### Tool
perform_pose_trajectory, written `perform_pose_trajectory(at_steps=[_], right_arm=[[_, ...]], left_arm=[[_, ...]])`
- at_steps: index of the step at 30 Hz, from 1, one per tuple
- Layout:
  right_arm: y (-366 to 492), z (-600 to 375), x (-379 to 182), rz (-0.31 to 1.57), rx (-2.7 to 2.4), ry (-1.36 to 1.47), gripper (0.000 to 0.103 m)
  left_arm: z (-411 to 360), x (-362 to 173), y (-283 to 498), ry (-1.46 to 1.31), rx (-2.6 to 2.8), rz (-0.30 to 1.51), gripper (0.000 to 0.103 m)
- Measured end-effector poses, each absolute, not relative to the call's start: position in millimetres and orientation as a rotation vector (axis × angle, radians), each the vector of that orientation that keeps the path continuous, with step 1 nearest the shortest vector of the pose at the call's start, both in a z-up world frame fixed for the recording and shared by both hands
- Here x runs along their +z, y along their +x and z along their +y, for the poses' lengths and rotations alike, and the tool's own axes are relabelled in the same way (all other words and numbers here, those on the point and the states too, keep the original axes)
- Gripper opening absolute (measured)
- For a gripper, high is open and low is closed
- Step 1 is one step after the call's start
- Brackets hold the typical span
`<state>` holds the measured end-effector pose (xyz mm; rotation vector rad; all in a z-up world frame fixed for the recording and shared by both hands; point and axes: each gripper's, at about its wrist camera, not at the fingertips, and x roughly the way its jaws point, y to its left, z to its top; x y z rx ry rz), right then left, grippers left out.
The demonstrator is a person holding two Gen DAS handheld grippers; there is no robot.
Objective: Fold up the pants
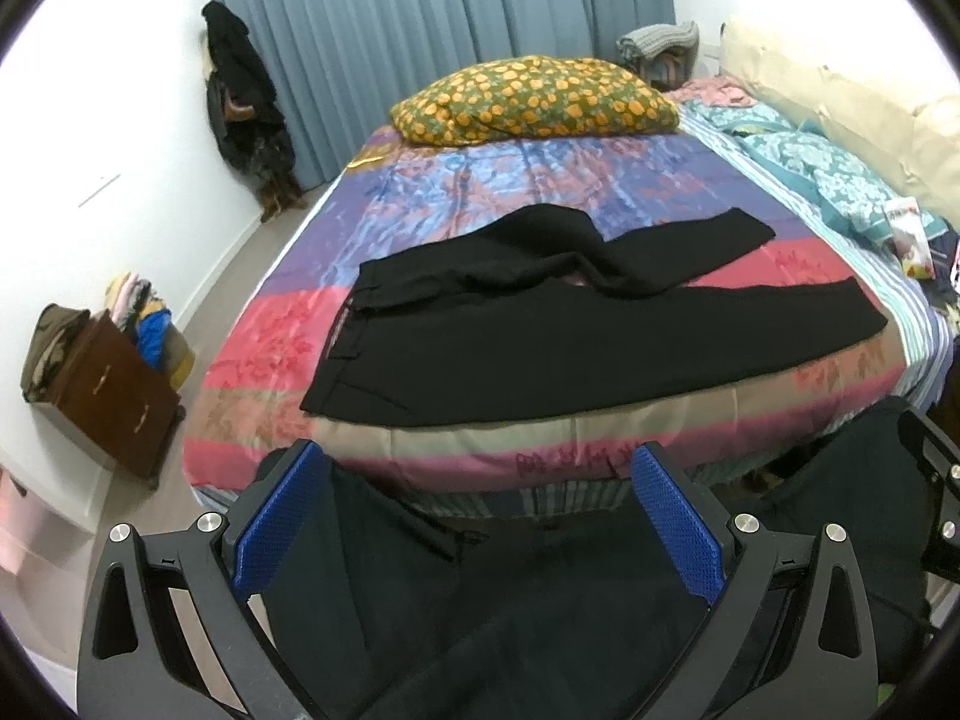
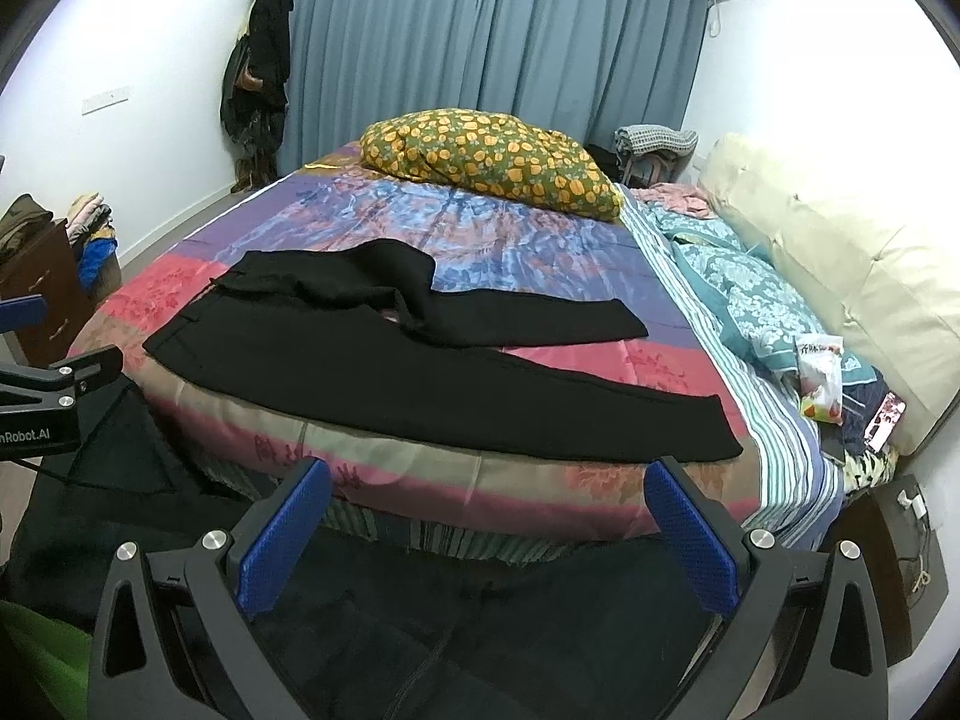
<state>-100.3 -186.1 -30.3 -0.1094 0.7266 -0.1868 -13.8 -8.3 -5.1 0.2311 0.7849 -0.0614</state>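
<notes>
Here both tongs hang spread wide and empty, back from the bed's (image 1: 600,438) near edge. The black pants (image 1: 570,354) lie flat ahead of the left tongs (image 1: 480,528), waistband to its left, one leg rumpled over the far side. Ahead of the right tongs (image 2: 489,540) sits the near hem; pinch the far leg's hem first and pull it straight.

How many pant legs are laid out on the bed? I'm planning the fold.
2: the near leg lies flat along the bed's front edge; the far leg lies behind it, bunched near the waist.
</notes>
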Motion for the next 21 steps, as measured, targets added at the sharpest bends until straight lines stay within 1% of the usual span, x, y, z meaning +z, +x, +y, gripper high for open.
perform_pose_trajectory(at_steps=[11,17,21], right_arm=[[-99,-183,-32,0.723,-0.168,-0.115,0.103],[-105,-184,-26,0.681,-0.181,-0.109,0.103],[-105,-202,-26,0.686,-0.212,-0.044,0.103]], left_arm=[[-11,-6,-16,0.233,-0.068,0.787,0.102],[-15,-8,-13,0.254,-0.072,0.798,0.102],[-17,1,-8,0.279,-0.061,0.751,0.102]])
